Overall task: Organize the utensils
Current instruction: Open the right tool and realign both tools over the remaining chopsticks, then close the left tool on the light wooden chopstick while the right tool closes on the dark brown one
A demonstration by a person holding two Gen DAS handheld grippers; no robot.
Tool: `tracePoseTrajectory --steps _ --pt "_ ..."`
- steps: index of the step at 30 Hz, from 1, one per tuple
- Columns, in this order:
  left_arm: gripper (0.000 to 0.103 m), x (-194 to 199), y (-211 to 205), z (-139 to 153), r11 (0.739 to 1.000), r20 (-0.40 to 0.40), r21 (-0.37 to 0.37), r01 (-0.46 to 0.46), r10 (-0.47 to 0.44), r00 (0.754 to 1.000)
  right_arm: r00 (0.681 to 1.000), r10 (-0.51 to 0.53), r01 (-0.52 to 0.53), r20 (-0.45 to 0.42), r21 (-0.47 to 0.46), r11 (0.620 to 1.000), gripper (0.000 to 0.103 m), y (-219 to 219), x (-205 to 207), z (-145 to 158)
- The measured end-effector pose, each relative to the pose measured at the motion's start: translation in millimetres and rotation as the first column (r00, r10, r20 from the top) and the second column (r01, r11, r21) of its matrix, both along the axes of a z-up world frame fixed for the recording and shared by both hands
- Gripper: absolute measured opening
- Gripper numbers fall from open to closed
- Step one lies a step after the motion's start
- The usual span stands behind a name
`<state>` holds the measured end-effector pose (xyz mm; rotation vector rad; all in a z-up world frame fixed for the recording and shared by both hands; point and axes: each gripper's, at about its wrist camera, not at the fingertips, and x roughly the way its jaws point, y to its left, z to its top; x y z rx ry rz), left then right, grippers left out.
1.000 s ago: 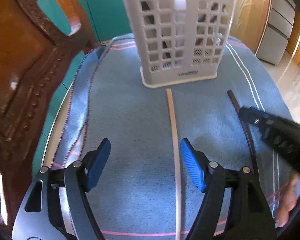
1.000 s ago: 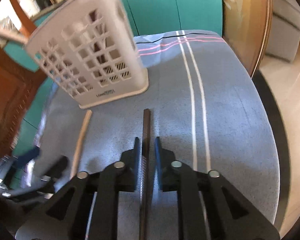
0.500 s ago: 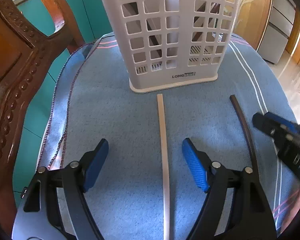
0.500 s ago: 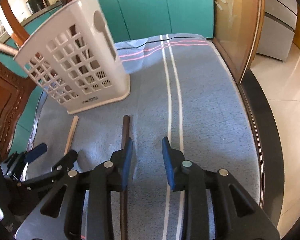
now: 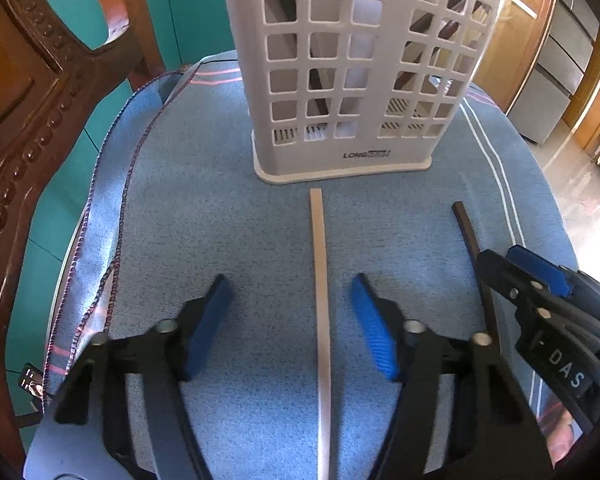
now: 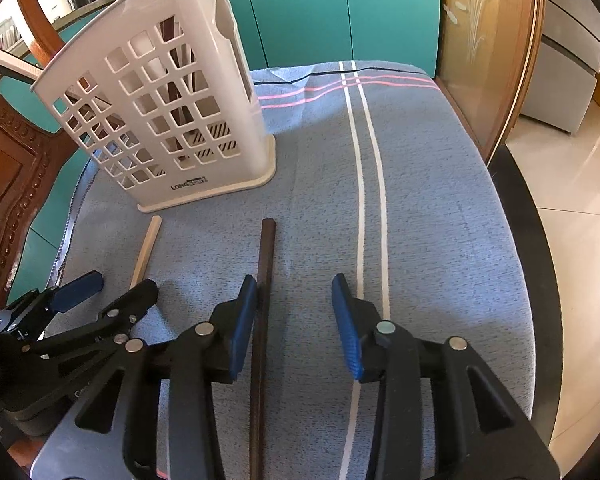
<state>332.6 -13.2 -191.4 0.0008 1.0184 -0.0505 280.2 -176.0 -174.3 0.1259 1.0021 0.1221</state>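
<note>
Two chopsticks lie on the cloth [image 5: 204, 216] at 6 o'clock of one holder [image 5: 364, 80]; pale stick [image 5: 320, 280] sits between the closing, untouching left gripper [image 5: 290, 308]; right gripper [image 6: 294, 308], opening, straddles the dark stick [image 6: 265, 264].

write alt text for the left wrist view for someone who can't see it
The left gripper, jaws open and just narrowing, straddles a pale chopstick lying on a blue cloth and pointing toward a white perforated utensil holder. To the right lies a dark chopstick, with the right gripper over it.
</note>
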Motion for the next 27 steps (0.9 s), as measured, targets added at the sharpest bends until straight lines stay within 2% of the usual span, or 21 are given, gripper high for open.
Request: tracePoseTrajectory --steps 3,5,8,19,27 --pt "0.038 -4.3 1.4 3.7 1.000 0.007 0.000 0.000 0.000 1.000 1.000 0.002 -0.002 0.001 -0.002 1.000 0.039 0.1 0.2 0.4" --pt "0.017 -6.2 3.1 6.2 1.000 0.011 0.001 -0.014 0.014 1.000 1.000 0.001 -0.001 0.003 -0.004 1.000 0.040 -0.3 0.6 0.1" --pt "0.008 -7.5 11.1 6.7 1.000 0.012 0.000 -0.030 0.030 0.999 1.000 0.002 -0.002 0.005 -0.011 1.000 0.040 0.2 0.3 -0.2" --pt "0.007 -26.1 24.8 9.4 0.999 0.001 0.012 -0.036 0.036 0.999 0.999 0.033 -0.033 0.010 -0.014 0.999 0.040 9.0 -3.3 2.0" --pt "0.015 -24.2 14.2 9.4 0.996 0.031 0.082 -0.034 0.031 0.999 0.997 0.073 -0.070 0.028 -0.107 0.992 0.046 24.2 -6.4 -0.3"
